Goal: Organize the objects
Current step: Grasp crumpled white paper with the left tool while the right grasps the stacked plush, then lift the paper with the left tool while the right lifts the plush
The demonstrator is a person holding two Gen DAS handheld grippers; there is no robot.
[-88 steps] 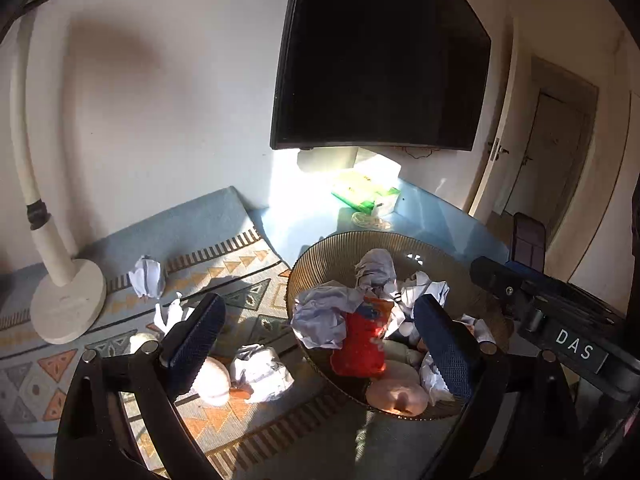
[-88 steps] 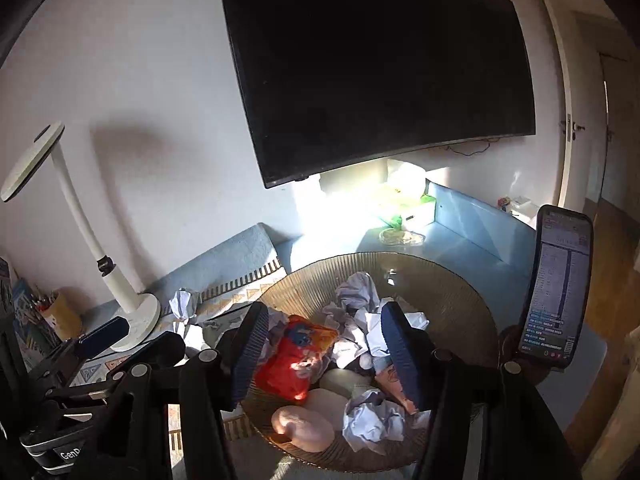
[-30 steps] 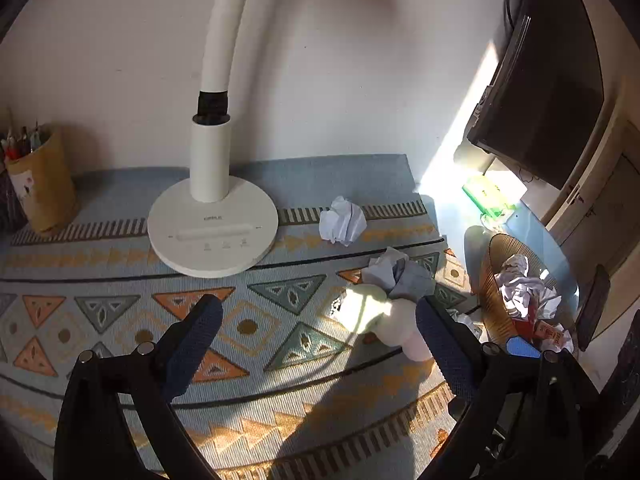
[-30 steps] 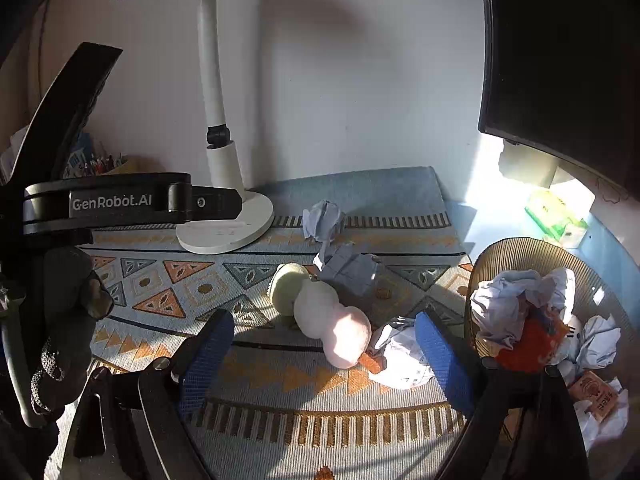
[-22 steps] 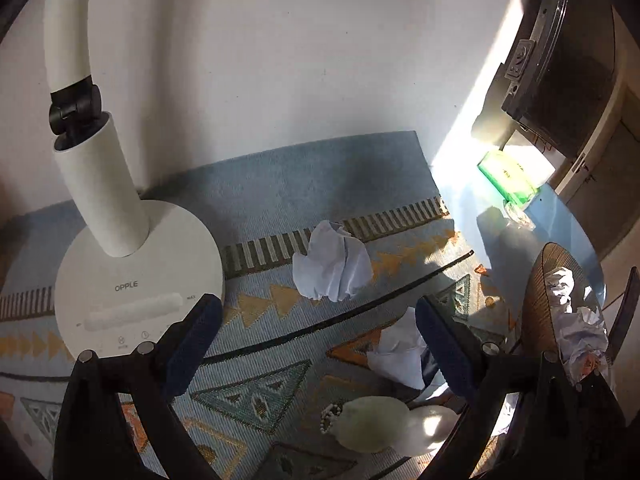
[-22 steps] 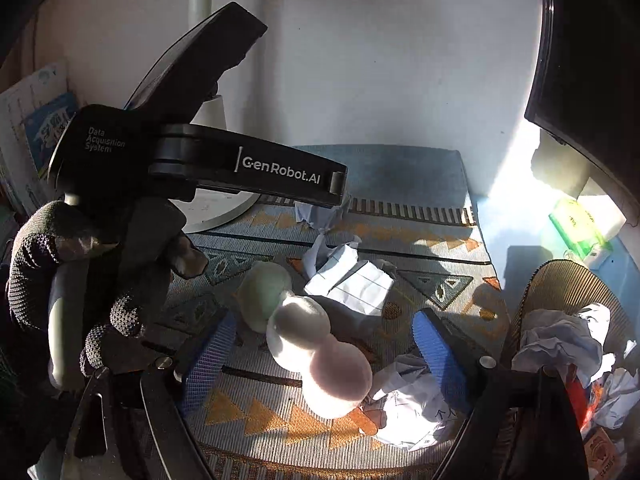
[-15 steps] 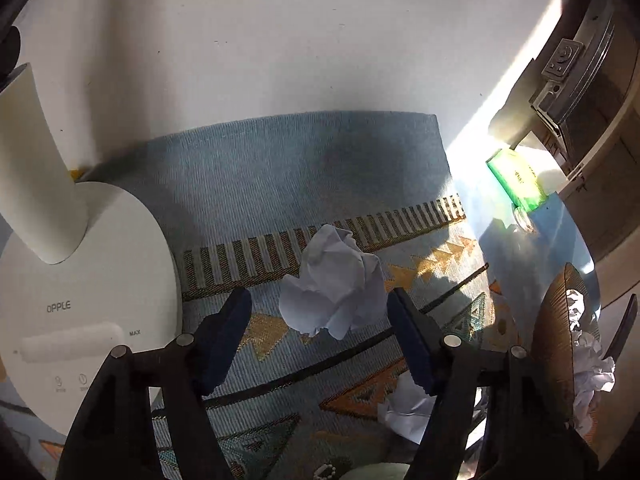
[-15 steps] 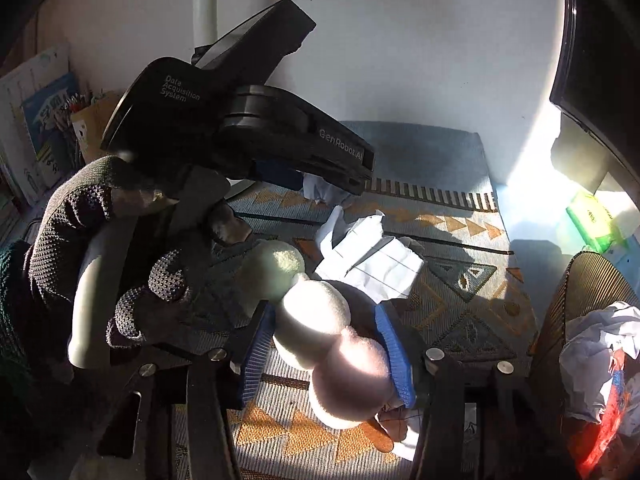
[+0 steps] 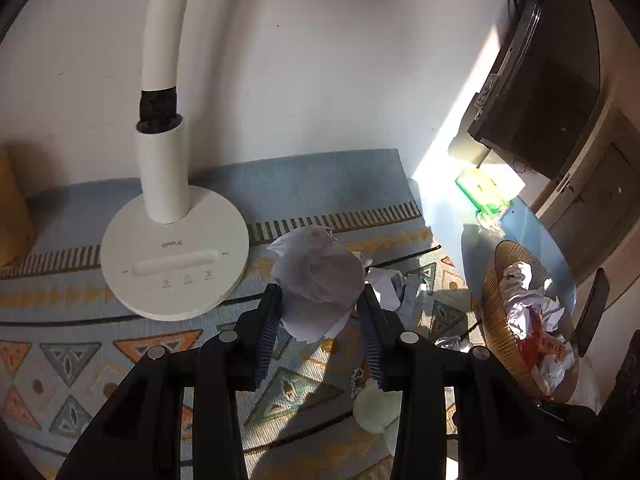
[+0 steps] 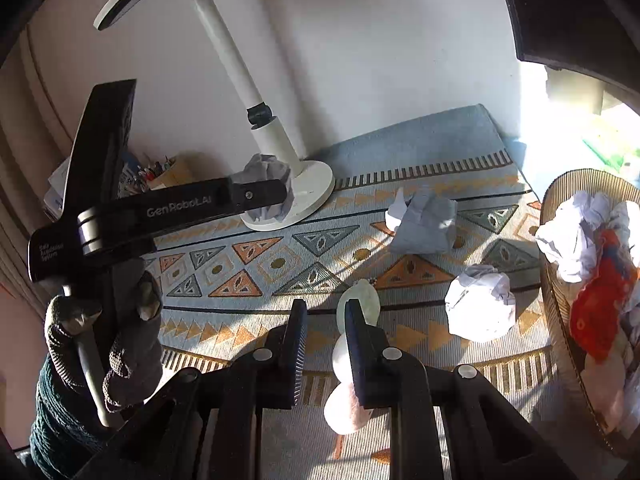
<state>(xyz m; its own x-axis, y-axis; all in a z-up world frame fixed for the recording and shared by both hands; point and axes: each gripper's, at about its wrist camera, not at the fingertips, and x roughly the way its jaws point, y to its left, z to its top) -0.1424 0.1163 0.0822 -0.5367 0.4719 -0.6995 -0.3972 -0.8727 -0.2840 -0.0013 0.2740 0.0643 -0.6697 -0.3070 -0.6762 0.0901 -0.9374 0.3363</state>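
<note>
My left gripper (image 9: pixel 320 316) is shut on a crumpled white paper ball (image 9: pixel 318 280) and holds it above the patterned mat; it also shows in the right wrist view (image 10: pixel 266 188). My right gripper (image 10: pixel 325 324) is nearly shut with nothing between its pads. A string of pale soft balls (image 10: pixel 352 360) lies just to the right of and below its right finger. Two more paper balls (image 10: pixel 480 304) (image 10: pixel 424 220) lie on the mat. The wicker basket (image 10: pixel 560 196) at the right holds paper and a red packet.
A white desk lamp (image 9: pixel 172 248) stands on the patterned mat (image 10: pixel 280 264) at the back left. A pencil cup (image 10: pixel 168 172) is beside it. A dark screen (image 9: pixel 548 72) hangs at the right. A green box (image 9: pixel 484 192) sits by the wall.
My left gripper closed on the paper ball and lifted it. My right gripper closed without the soft balls and pulled back; they now lie beside its right finger.
</note>
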